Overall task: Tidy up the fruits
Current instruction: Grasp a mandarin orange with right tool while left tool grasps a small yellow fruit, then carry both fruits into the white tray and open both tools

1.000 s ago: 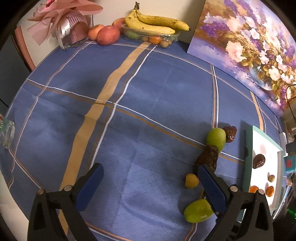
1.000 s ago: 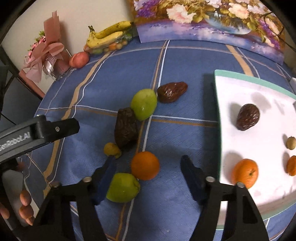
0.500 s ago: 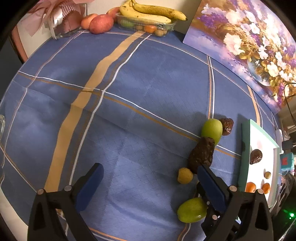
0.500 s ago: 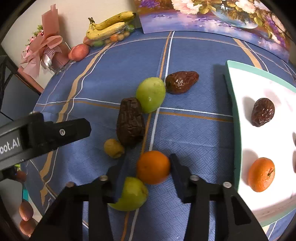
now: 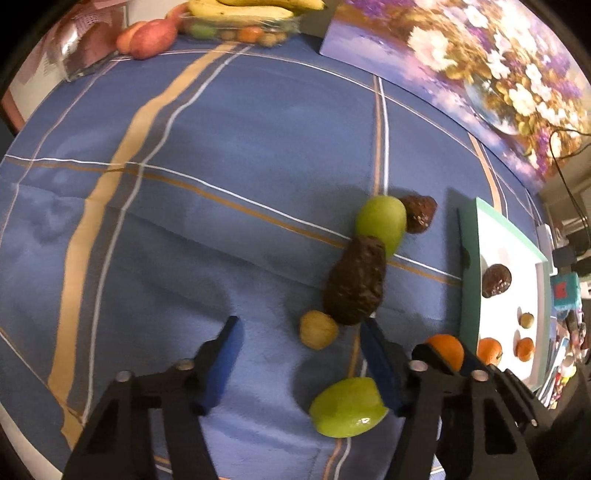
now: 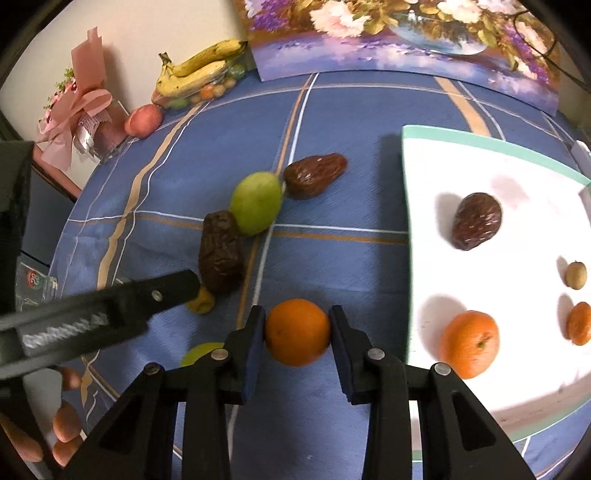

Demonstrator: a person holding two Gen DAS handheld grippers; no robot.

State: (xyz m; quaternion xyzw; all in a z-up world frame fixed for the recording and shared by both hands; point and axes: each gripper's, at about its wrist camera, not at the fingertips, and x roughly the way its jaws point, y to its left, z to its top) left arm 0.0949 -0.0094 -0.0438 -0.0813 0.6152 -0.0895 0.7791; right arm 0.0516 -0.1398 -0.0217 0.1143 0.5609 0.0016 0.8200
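Note:
My right gripper [image 6: 297, 332] is shut on an orange [image 6: 297, 331] just above the blue cloth; the orange also shows in the left wrist view [image 5: 445, 349]. My left gripper [image 5: 299, 341] is open, its fingers on either side of a small yellow fruit [image 5: 318, 329]. A long dark date [image 5: 355, 286] lies just beyond it, then a green fruit [image 5: 381, 223] and a brown date [image 5: 418, 213]. Another green fruit [image 5: 347, 408] lies by my left gripper's right finger. The white tray [image 6: 417, 177] holds a date [image 6: 476, 220], an orange [image 6: 469, 343] and two small fruits.
A flower painting [image 6: 399, 33] leans at the back. Bananas on a box of small fruits [image 6: 199, 70], an apple [image 6: 143, 120] and a pink bouquet [image 6: 79, 110] stand at the far left corner. A bottle [image 6: 35, 284] lies at the cloth's left edge.
My right gripper has closed on the orange. My left gripper has moved forward and right, narrowed, and now brackets the small yellow fruit.

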